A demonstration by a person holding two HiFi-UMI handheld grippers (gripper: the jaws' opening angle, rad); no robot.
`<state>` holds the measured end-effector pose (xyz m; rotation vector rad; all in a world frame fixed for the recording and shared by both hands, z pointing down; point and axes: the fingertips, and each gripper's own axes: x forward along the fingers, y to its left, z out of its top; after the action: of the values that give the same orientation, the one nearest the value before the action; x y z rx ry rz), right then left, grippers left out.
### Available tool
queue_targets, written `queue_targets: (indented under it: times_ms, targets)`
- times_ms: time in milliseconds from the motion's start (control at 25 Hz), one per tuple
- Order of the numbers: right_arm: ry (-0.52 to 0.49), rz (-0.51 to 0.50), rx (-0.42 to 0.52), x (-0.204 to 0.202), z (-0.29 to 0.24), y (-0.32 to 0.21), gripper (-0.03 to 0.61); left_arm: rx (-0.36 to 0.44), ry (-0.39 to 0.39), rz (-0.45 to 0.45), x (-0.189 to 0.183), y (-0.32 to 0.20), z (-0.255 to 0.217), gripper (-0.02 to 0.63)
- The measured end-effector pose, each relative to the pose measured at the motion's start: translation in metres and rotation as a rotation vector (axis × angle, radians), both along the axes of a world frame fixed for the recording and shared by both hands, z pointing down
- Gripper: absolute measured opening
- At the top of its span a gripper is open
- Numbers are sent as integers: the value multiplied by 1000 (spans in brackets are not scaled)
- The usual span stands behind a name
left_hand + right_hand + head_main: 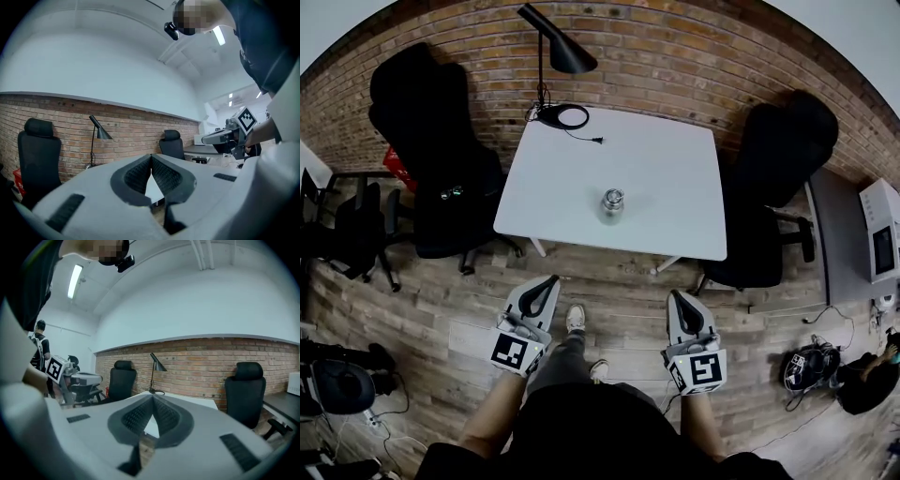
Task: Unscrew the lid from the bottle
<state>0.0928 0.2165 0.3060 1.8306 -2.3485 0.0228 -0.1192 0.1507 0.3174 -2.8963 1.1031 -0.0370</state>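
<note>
A small metal bottle (pixel 611 205) with a silver lid stands upright near the middle of the white table (pixel 656 178) in the head view. My left gripper (pixel 550 282) and right gripper (pixel 675 297) hang well short of the table, over the wooden floor, both shut and empty. In the left gripper view the left gripper (pixel 151 158) has its ribbed pads touching at the tips, and the table (pixel 152 187) shows through the gap below. The right gripper (pixel 152 401) looks the same in its own view. The bottle is hidden in both gripper views.
A black desk lamp (pixel 553 52) stands at the table's far left corner. Black office chairs stand at the left (pixel 431 141) and right (pixel 778 178) of the table. A brick wall (pixel 675 56) runs behind. Bags and cables (pixel 811 366) lie on the floor at right.
</note>
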Motion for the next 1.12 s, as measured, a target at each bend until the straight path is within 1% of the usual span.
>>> queue_targets:
  times_ms: [80, 200, 320, 440, 600, 720, 840, 1000, 1120]
  targets:
    - [18, -1, -9, 3, -4, -25, 14, -27, 15, 3, 7, -27, -2, 23]
    - [39, 8, -33, 6, -12, -63, 14, 5, 25, 19, 12, -69, -5, 23]
    - [56, 15, -25, 5, -21, -100, 14, -3, 42, 34, 16, -103, -11, 23]
    - [73, 31, -19, 4, -30, -129, 14, -37, 55, 66, 23, -129, -11, 23]
    - [96, 66, -22, 7, -33, -151, 14, -85, 57, 121, 35, -155, 2, 23]
    - [86, 87, -45, 19, -25, -159, 14, -103, 62, 146, 53, -167, 9, 23]
    - [69, 91, -68, 33, -13, -165, 14, -118, 42, 156, 70, -174, 15, 23]
    - [68, 60, -80, 41, -3, -178, 14, -110, 39, 122, 77, -179, 13, 23]
    - [67, 40, -72, 43, 1, -189, 14, -114, 16, 126, 81, -178, 16, 23]
